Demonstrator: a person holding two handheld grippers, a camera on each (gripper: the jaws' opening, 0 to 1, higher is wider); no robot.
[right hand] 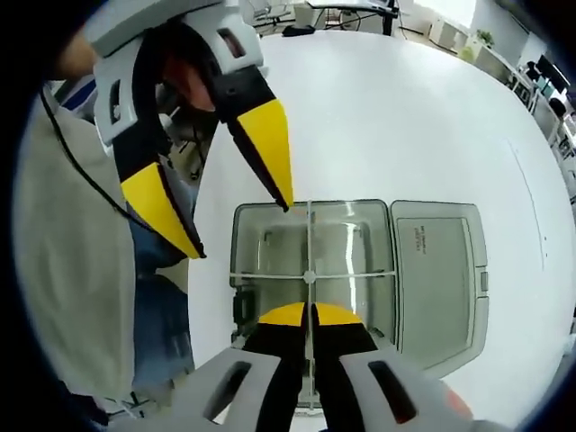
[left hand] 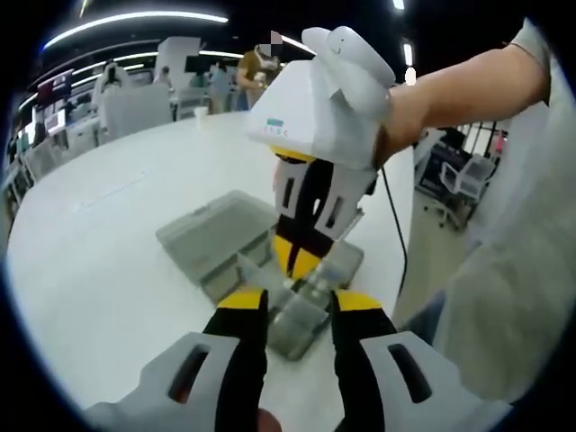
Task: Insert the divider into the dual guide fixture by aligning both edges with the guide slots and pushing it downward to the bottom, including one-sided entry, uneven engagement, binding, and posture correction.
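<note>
right gripper (right hand: 309,317) sits over the clear box (right hand: 270,236) on the white table (right hand: 387,108), jaws pinched nearly together on the long divider (right hand: 309,238), the thin strip running down the middle of the box, so it can be steered into the end slots. a cross divider (right hand: 270,275) meets it at the centre, likely why it needs care. the left gripper (right hand: 236,184) hovers at the far end, jaws spread wide and empty, probably ready to press down or correct tilt. the lid (right hand: 441,270) lies open beside the box, out of the way.
</note>
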